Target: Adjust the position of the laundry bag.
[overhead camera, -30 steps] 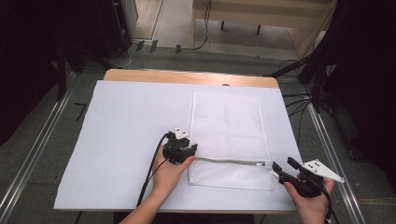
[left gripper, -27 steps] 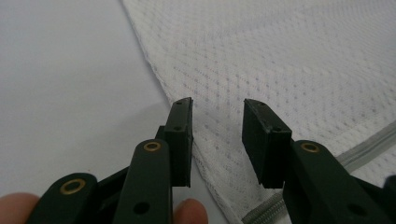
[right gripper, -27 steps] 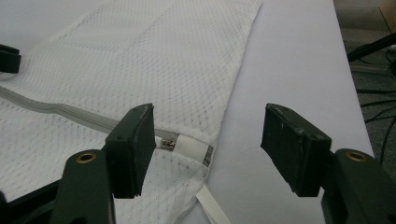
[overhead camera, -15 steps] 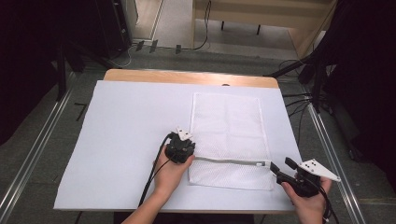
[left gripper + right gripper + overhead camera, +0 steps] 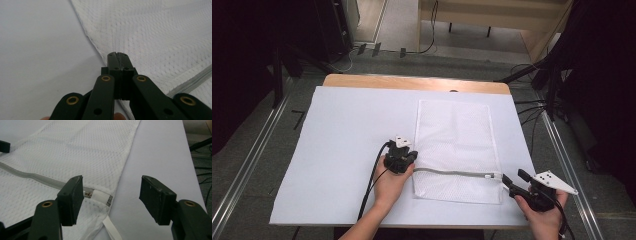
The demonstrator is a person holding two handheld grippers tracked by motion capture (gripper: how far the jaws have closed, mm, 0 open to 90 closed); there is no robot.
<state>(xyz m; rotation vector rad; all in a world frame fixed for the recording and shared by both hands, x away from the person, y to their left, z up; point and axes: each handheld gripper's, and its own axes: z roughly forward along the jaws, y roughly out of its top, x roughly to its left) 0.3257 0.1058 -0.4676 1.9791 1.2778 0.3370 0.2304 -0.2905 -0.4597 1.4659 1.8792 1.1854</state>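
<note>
A white mesh bag (image 5: 457,135) lies flat on the white table sheet (image 5: 347,130), with a grey zipper (image 5: 457,173) running across its near end. My left gripper (image 5: 413,159) sits at the bag's left edge beside the zipper's start. Its jaws have just been closing and now stand shut, pinching the bag's edge (image 5: 100,50) between the tips (image 5: 117,53). My right gripper (image 5: 513,179) is open at the bag's right edge. In the right gripper view the zipper pull (image 5: 87,194) lies just inside its left pad (image 5: 72,195), untouched.
The sheet covers a wooden table whose far edge (image 5: 412,82) shows bare. Metal rails (image 5: 562,150) run along both sides, and cables (image 5: 532,107) lie on the floor to the right. A white tab (image 5: 111,227) sticks out at the bag's near right corner.
The left gripper's jaws closed at the bag's left edge, and the left hand shifted slightly. The right gripper kept its place and its opening.
</note>
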